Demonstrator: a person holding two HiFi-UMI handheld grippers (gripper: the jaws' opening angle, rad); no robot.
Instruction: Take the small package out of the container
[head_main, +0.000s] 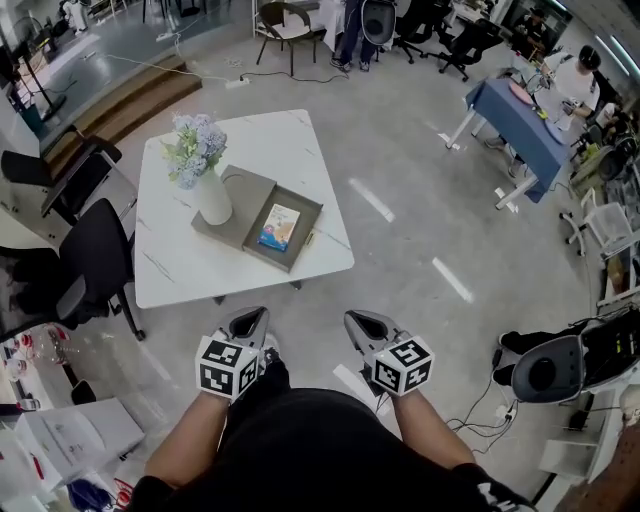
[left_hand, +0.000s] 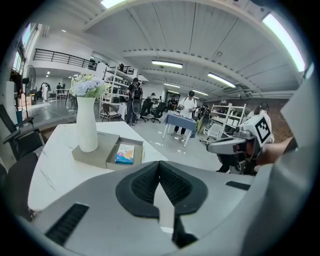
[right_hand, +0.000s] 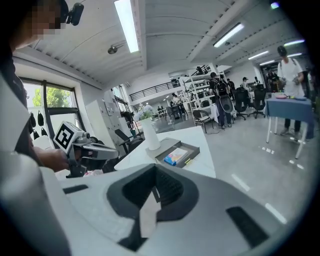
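Note:
The small package (head_main: 279, 226), blue and yellow, lies flat in an open grey container (head_main: 308, 210) on the white table (head_main: 170, 270). It also shows in the left gripper view as the package (left_hand: 125, 153) and in the right gripper view as the package (right_hand: 176, 156). Both grippers hang in front of the person's body, short of the table's near edge and apart from the container. The left gripper (head_main: 250, 322) is shut and empty, its jaws meeting in its own view (left_hand: 160, 167). The right gripper (head_main: 360, 322) looks shut too, with nothing between its jaws (right_hand: 155, 175).
A white vase of pale flowers (head_main: 210, 195) stands on a grey slab (head_main: 245, 190) right beside the container. Black office chairs (head_main: 90, 260) stand left of the table. Further off are a blue-covered table (head_main: 520, 120), people, and cables (head_main: 480, 415) on the floor.

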